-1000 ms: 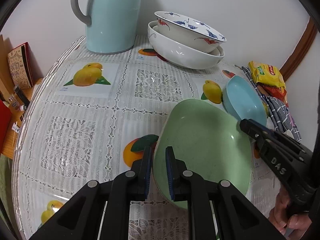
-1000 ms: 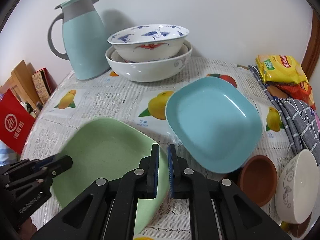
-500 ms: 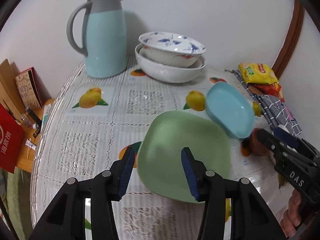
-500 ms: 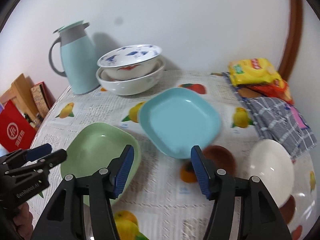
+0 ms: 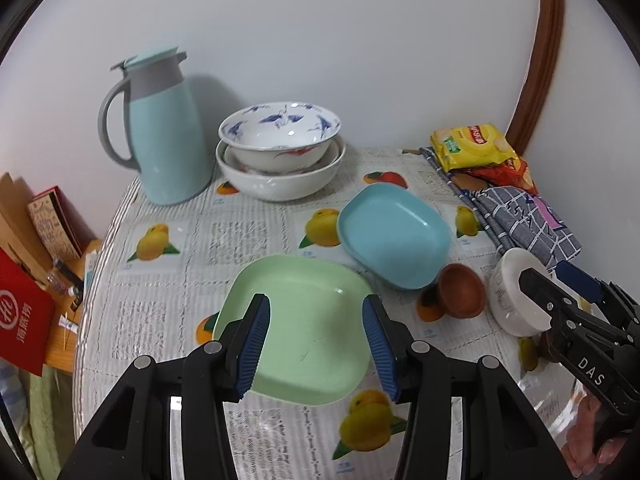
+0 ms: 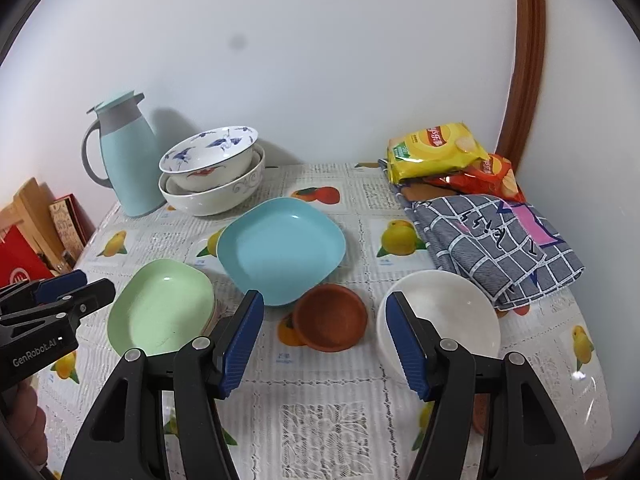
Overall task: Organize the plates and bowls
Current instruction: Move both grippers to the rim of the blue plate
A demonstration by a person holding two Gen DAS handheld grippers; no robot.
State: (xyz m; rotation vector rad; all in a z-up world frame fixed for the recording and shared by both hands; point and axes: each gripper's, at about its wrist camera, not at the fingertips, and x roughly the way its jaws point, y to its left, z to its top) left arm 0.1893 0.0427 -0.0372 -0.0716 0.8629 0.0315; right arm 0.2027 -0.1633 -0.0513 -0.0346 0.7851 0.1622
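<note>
A green square plate [image 5: 312, 312] lies flat on the tablecloth, just beyond my left gripper [image 5: 318, 344], which is open and raised with nothing between its pads. A blue square plate [image 6: 280, 248] leans beside it, with its near edge on a small brown bowl [image 6: 330, 316]. A white bowl [image 6: 440, 312] stands to the right of that. My right gripper [image 6: 324, 340] hovers above the brown bowl; its jaws are opening and hold nothing. A patterned bowl sits nested in a white one [image 5: 280, 148] at the back.
A teal thermos jug [image 5: 160, 136] stands at the back left. Snack bags [image 6: 436, 148] and a folded checked cloth [image 6: 492, 240] fill the right side. A red box [image 5: 20, 320] and books sit past the table's left edge. The wall is close behind.
Both grippers were shut on the green plate's rim. They let go, opened, and drew back and up. The plate now rests flat on the table.
</note>
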